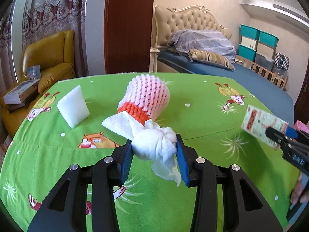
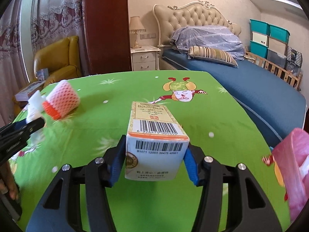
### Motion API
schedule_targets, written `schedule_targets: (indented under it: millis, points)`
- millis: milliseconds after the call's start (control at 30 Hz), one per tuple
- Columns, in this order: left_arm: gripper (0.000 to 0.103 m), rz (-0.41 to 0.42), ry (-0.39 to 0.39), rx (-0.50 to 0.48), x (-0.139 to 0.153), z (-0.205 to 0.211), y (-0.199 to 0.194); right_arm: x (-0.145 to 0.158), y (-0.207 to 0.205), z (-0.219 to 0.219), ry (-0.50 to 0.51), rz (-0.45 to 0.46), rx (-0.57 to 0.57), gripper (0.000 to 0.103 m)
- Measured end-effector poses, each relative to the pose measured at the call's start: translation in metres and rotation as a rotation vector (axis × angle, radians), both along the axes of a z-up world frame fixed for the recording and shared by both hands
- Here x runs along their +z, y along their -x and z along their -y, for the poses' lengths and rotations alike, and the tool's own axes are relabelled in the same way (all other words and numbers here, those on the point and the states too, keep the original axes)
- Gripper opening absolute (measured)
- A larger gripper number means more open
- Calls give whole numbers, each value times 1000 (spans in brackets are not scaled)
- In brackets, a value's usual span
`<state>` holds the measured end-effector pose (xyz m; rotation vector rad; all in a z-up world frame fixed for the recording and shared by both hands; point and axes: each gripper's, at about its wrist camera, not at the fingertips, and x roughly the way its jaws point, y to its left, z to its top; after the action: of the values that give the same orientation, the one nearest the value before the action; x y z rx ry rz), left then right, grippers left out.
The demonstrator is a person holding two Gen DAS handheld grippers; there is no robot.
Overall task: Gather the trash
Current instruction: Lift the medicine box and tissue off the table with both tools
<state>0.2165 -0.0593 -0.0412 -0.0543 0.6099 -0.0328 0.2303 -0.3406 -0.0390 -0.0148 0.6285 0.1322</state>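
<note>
Trash is split between both grippers, with more lying on the green-clothed table (image 1: 193,89).

Far left edge: a white foam block (image 1: 74,106) stands near the left corner, untouched. Mid-table, a pink-and-orange foam net (image 1: 147,98) lies on its side, long axis running away from the left gripper toward the far edge — just beyond the fingertips, so the left side is nearer to it.

Left gripper (image 1: 154,147) — clamped on a crumpled tissue (image 1: 152,141), blue pads pressing it from both sides, a loose tail hanging below. The wad looks lifted off the cloth, though I cannot tell for certain.

Right gripper (image 2: 155,154) — closed around a small carton (image 2: 156,135), barcode face toward the camera, long axis pointing forward along the fingers. It is held clear of the table.

Right edge: a pink bag (image 2: 293,166), blurred, close beside the right gripper. Judged the likely drop point; it lies to the right of both loads, nearest the carton.
</note>
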Motion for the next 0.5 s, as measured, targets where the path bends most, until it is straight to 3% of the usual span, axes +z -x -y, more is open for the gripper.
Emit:
schedule_targets:
  millis: [233,433,500]
  points:
    - [39,139,-45,-29,13,12,23,3,39,2,-42,25,-14,52]
    - [39,143,-57,-32,14,15,23,-17,64,-2,-48,-70,11,53]
    - [39,137,-51,-29,13,11,22,-18,69,-1,-40,-77,10,60]
